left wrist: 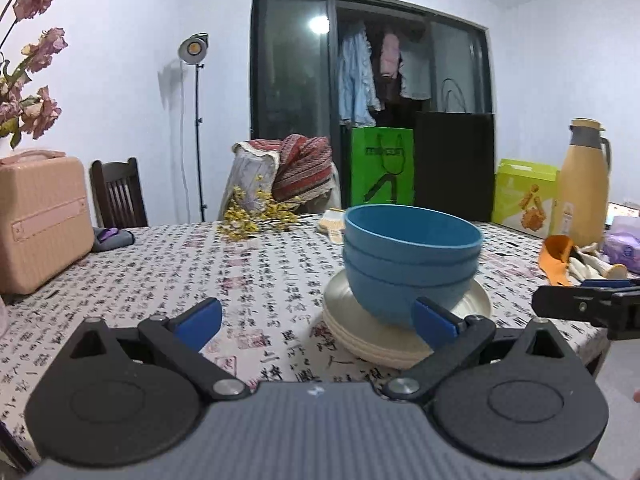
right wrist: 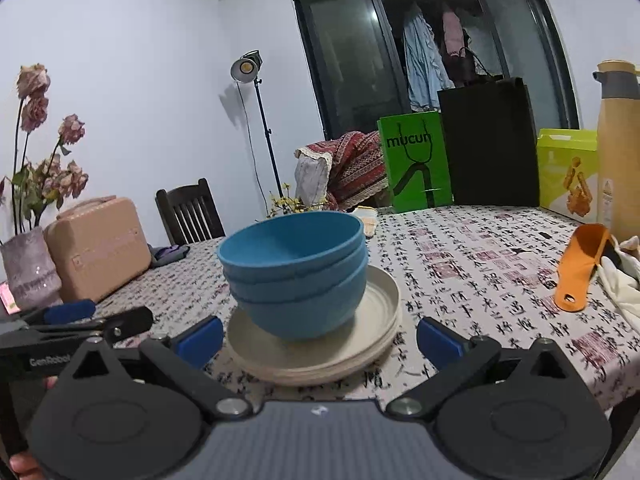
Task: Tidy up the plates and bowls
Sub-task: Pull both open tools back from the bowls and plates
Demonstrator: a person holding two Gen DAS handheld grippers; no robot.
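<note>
Low in the left view, the left gripper has its fingers spread wide, holding nothing. Right of the middle, three stacked blue bowls sit on cream plates. The right gripper is wide and empty too. A bump could tip the bowls off.

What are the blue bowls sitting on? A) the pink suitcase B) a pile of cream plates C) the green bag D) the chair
B: the stacked blue bowls rest on the pile of cream plates on the table, with both grippers open and holding nothing.
</note>
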